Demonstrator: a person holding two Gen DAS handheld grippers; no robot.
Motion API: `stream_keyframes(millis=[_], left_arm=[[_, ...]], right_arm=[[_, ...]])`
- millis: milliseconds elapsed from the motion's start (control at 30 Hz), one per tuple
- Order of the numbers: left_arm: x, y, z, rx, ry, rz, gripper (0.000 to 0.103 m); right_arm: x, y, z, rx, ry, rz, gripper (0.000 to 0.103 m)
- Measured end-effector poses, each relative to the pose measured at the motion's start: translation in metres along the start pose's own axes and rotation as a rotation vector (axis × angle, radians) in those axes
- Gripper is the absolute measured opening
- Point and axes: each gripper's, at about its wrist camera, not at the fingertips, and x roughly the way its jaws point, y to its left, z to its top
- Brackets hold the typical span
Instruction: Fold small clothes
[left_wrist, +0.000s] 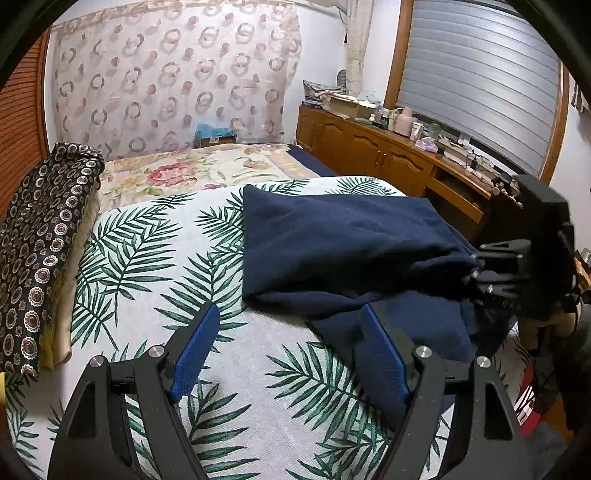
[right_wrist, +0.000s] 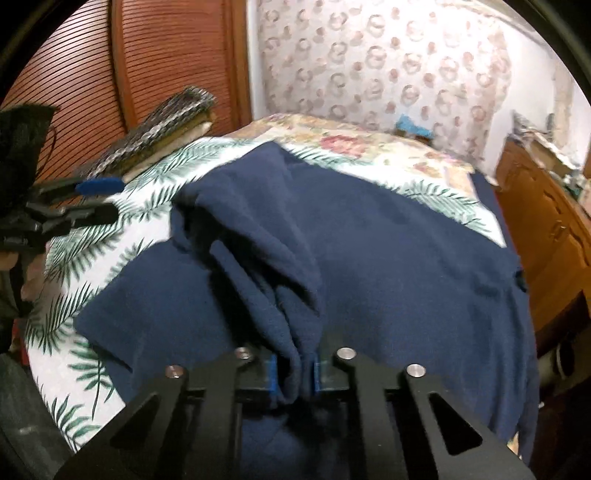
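From the left wrist, the left gripper (left_wrist: 288, 328) is hanging with its jaws apart over the leaf-print sheet (left_wrist: 155, 258), one pad reaching the near edge of the navy garment (left_wrist: 343, 240), which is lying on the bed.

From the right wrist, the right gripper (right_wrist: 295, 373) is pinching a bunched fold of that garment. A fold seems to be starting; next, the left probably needs to be gripping its edge too.

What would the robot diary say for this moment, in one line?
task: fold clothes | right gripper: shut on navy garment | left gripper: open, above garment edge | surface: leaf-print bedcover
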Motion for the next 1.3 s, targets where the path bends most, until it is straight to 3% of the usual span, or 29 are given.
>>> stream_keyframes(millis=[267, 467, 567, 700, 867, 1000, 1300], left_arm=[[-0.004, -0.002, 0.0, 0.006, -0.012, -0.004, 0.079], [-0.006, -0.012, 0.002, 0.021, -0.021, -0.021, 0.079], [-0.007, -0.016, 0.003, 0.028, -0.022, -0.031, 0.079], [-0.006, -0.023, 0.003, 0.036, -0.023, -0.044, 0.079], [-0.003, -0.03, 0.001, 0.044, -0.014, -0.052, 0.079], [-0.001, -0.034, 0.0, 0.053, -0.006, -0.055, 0.079], [-0.002, -0.038, -0.002, 0.057, -0.007, -0.058, 0.079]], right_arm=[[-0.068, -0.001, 0.02, 0.024, -0.197, 0.025, 0.008], [-0.114, -0.008, 0.019, 0.012, -0.249, -0.008, 0.008], [-0.123, -0.019, 0.003, 0.023, -0.228, -0.062, 0.008], [-0.111, -0.042, -0.025, 0.092, -0.139, -0.099, 0.008], [-0.09, -0.06, -0.053, 0.162, -0.046, -0.102, 0.008], [-0.088, -0.062, -0.056, 0.188, -0.032, -0.098, 0.01], [-0.096, -0.057, -0.052, 0.177, -0.011, -0.166, 0.026]])
